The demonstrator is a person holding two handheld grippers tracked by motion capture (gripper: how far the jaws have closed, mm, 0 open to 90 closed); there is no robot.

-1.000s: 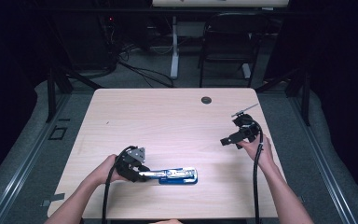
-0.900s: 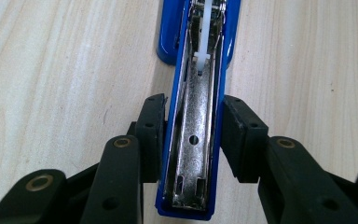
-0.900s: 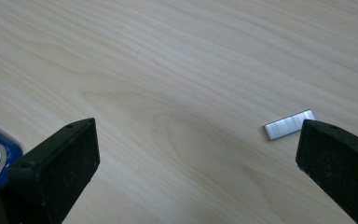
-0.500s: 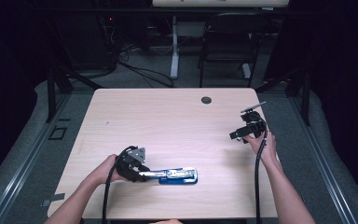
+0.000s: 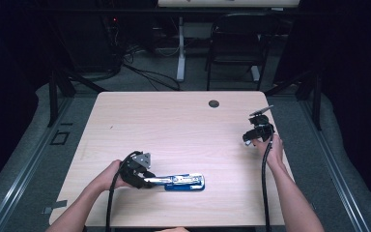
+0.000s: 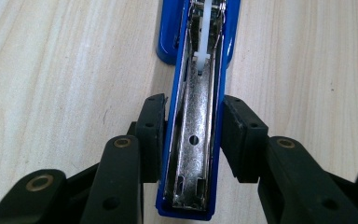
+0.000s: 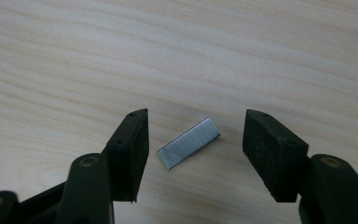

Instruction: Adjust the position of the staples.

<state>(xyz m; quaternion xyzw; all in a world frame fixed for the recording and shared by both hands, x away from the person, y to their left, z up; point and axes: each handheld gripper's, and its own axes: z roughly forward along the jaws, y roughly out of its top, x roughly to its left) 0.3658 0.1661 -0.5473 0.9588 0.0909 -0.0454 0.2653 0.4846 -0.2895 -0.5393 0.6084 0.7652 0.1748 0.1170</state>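
Left gripper (image 6: 193, 135) is clamping the blue stapler (image 6: 196, 107) near its rear end, pads pressing on both blue side walls. The stapler is lying open on the wooden table (image 5: 174, 125), its metal staple channel (image 6: 193, 140) facing up and running straight away between the fingers (image 6: 151, 135), with the white pusher piece (image 6: 205, 42) sitting further along the channel. In the high view the left gripper (image 5: 147, 180) is sitting at the near left of the table, and the stapler (image 5: 183, 182) is pointing right from it, resting flat on the tabletop.

Right gripper (image 7: 196, 144) is hovering low over the table at the far right edge, jaws apart and just having been closing. A strip of staples (image 7: 189, 143) is lying flat on the wood between the two pads, turned diagonally, touching neither pad: a gap is showing on each side, a bit wider on the right. In the high view the right gripper (image 5: 251, 137) is well apart from the stapler; the strip is too small to make out there. A small dark round grommet (image 5: 214, 103) is sitting near the table's far edge.
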